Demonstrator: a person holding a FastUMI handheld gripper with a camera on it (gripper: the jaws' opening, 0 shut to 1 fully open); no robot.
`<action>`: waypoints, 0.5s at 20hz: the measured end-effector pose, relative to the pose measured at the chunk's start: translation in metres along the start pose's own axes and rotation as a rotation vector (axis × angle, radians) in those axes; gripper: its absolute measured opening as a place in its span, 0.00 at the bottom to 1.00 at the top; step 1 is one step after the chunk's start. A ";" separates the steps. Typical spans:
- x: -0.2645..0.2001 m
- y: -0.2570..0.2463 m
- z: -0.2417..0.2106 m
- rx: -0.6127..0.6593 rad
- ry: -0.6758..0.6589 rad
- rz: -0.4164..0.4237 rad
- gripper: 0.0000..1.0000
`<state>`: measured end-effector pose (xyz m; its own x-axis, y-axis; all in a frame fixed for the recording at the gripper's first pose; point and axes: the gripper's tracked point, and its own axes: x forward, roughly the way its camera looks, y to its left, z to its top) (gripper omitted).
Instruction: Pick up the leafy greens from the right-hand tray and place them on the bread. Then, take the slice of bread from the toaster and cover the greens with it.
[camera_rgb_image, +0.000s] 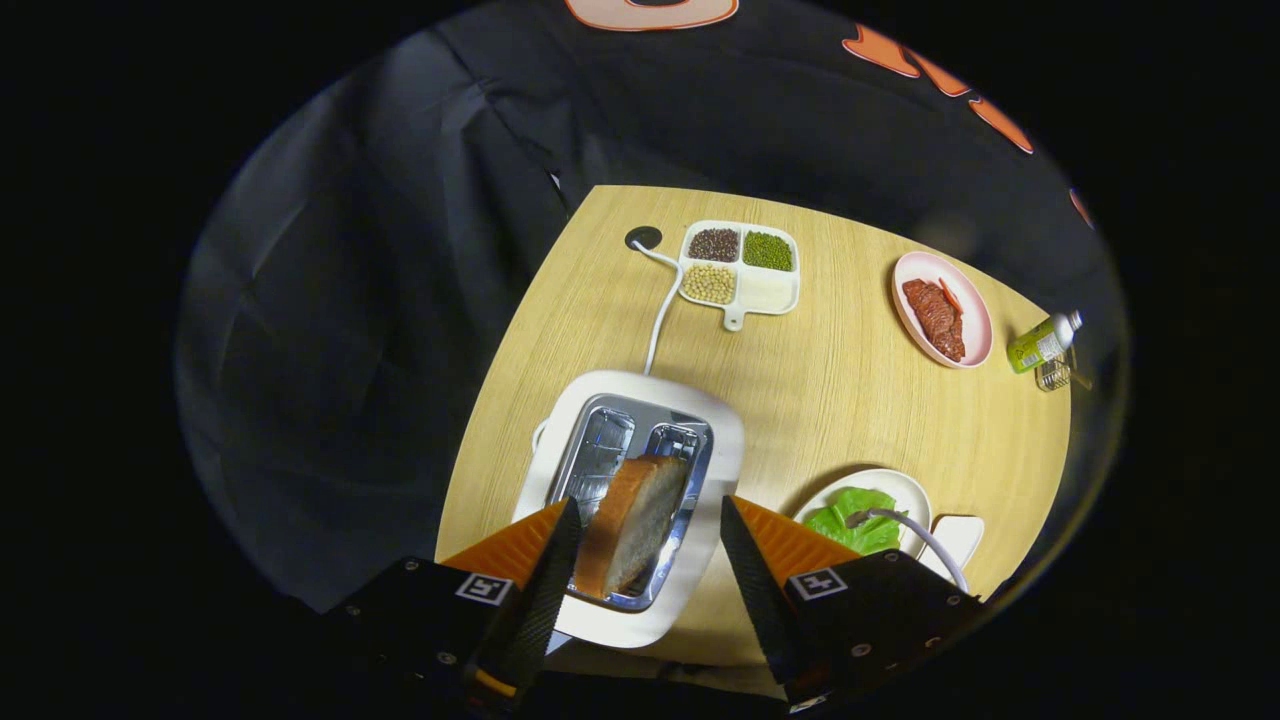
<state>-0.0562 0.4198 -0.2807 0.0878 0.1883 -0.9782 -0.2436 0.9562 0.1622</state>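
Note:
A white toaster (700, 590) stands on the wooden table (850, 400), right below me. One slice of bread (635, 525) with a brown crust sticks up, tilted, out of its right-hand slot. My gripper (648, 503) is open, its fingers spread to either side of the slice; the slice is close to the left finger, and a gap shows at the right finger. To the right of the toaster, a leafy green (850, 520) lies on a white plate (905, 490), partly hidden behind the right finger.
At the table's far side stand a divided white dish (770, 292) with beans, a pink plate (975, 325) with meat and a green bottle (1040, 342). The toaster's white cord (658, 320) runs to a hole in the table. A small white piece (958, 538) lies beside the greens plate.

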 end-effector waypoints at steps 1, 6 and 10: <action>0.003 0.001 -0.001 -0.001 0.006 -0.010 0.84; 0.012 -0.007 -0.005 0.050 0.055 -0.056 0.60; 0.015 -0.001 -0.007 0.136 0.093 -0.022 0.18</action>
<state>-0.0613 0.4197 -0.2966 0.0001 0.1511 -0.9885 -0.1094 0.9826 0.1502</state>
